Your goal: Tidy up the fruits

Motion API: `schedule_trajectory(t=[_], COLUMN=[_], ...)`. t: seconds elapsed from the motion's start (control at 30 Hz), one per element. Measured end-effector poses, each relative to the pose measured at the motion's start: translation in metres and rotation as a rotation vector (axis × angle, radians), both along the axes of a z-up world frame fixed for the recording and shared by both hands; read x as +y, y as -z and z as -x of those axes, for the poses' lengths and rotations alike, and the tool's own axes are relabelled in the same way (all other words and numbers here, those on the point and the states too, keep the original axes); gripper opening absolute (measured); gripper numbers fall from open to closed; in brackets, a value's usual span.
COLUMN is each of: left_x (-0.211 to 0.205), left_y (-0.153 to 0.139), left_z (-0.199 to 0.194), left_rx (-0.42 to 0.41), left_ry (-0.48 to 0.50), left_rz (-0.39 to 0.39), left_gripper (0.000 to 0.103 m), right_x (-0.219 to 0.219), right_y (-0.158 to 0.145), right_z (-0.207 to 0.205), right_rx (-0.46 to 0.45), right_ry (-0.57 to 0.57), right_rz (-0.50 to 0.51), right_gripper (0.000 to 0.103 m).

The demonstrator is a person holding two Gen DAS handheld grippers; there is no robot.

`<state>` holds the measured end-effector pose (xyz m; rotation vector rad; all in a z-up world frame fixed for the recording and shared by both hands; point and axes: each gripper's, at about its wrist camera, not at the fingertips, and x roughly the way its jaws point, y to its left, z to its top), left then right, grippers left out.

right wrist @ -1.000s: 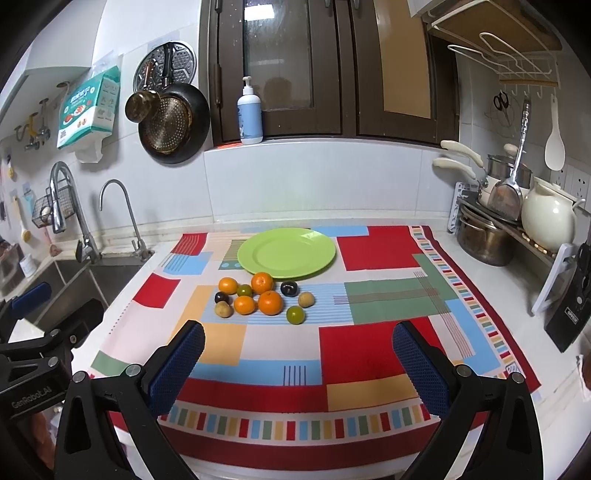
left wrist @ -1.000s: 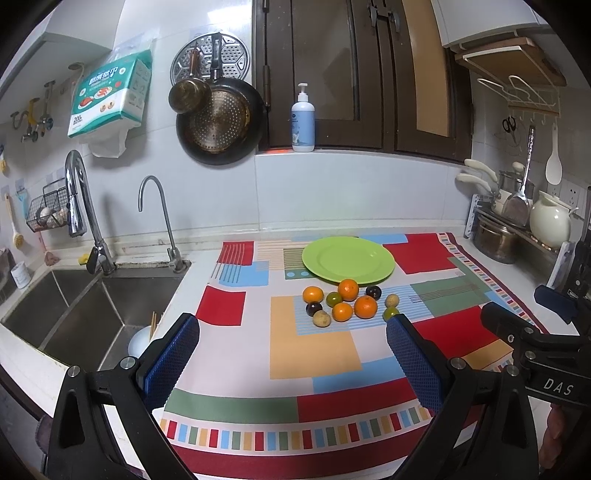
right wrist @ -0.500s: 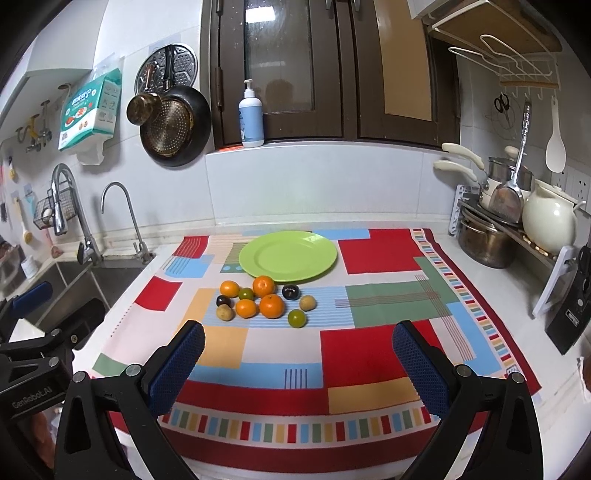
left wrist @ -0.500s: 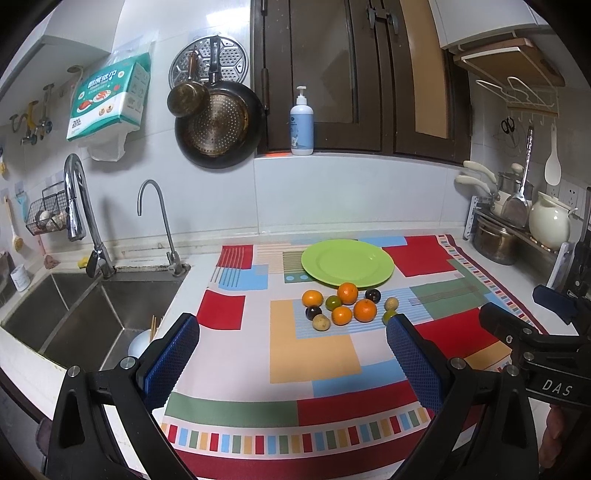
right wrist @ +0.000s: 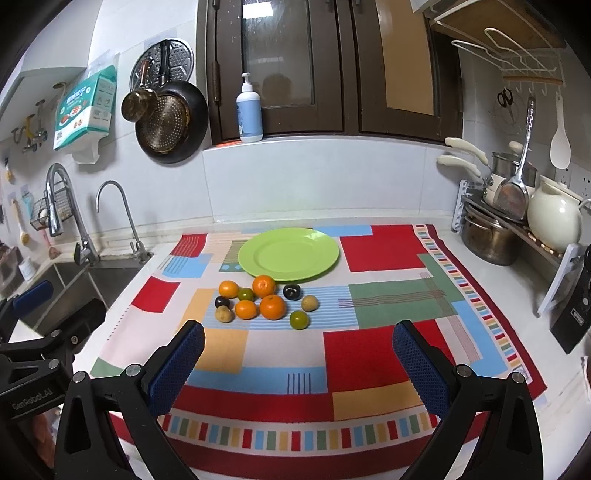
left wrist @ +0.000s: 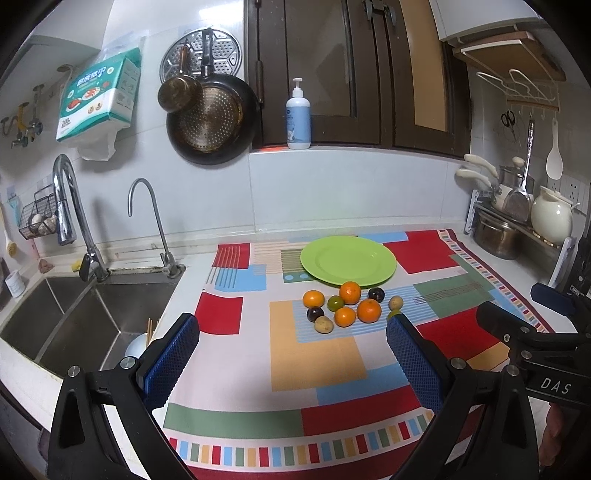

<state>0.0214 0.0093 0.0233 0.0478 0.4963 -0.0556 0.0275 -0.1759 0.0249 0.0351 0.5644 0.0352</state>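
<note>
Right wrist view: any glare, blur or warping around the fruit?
Right wrist: fruit cluster sharp, evenly lit, soft short shadows; green plate shows only mild sheen. Fisheye bends the cabinet frames and darkens the corners. Left wrist: same distortion, glare on the wall tiles.

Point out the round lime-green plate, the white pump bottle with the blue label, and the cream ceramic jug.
Round lime-green plate (right wrist: 258, 269): right wrist view, on its bare front rim.
White pump bottle with the blue label (right wrist: 249, 118): right wrist view, on its body.
Cream ceramic jug (left wrist: 550, 219): left wrist view, on its belly.
</note>
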Motion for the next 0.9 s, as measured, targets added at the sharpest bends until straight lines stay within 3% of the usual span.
schedule_trajectory(t=[0.37,0.7,0.9], left_x=[0.004,0.004,-0.001], left_y=[0.018,0.034,0.045], left_z=[-0.047,-0.088,-0.105], left_rx=[0.021,0.053,0.088], left_ry=[0.098,0.219,0.219], left_rz=[-0.036,-0.05,-0.035], left_gripper=[0.103,0.088,0.084], right_x=[0.011,0.025,0.025], right_y=[0.023,0.041,0.05], right_z=[-0.038,-0.068,-0.089], right_rx=[0.048,0.089,0.131], right_ry=[0.034,0.086,0.056], right_rz=[0.008,0.023,0.031], right_gripper=[0.102,0.102,0.096])
